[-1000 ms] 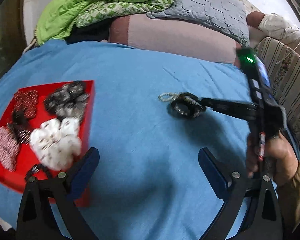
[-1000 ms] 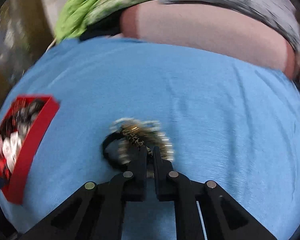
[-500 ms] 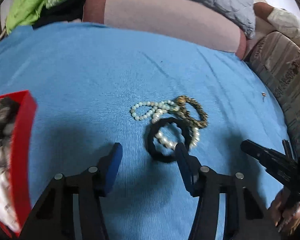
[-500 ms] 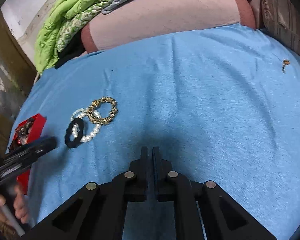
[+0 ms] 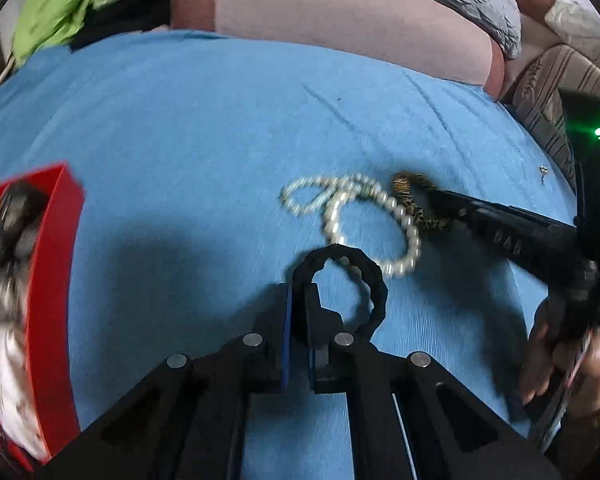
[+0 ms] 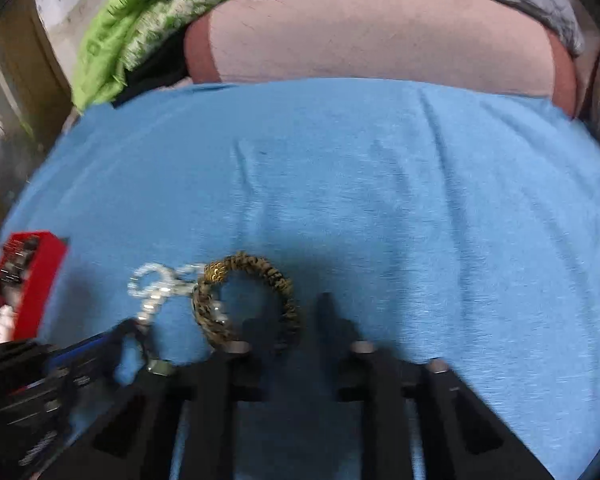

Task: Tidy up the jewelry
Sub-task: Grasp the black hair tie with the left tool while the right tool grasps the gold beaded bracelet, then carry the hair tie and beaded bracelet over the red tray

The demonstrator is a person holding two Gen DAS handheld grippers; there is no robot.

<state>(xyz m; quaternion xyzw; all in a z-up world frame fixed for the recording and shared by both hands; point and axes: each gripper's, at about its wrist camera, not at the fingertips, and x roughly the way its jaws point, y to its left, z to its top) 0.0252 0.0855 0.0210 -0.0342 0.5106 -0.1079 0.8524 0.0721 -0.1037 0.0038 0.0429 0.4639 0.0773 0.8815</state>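
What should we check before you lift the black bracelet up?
1. Left gripper pinched shut on the black bracelet: ok.
2. Black bracelet free of the pearl string: not ok, pearls cross its loop.
3. Right gripper has hold of the gold bracelet: cannot tell, its view is blurry.
4. Pearl string apart from the gold bracelet: not ok, they touch.
5. Room left in the red tray: cannot tell, only part of it shows.
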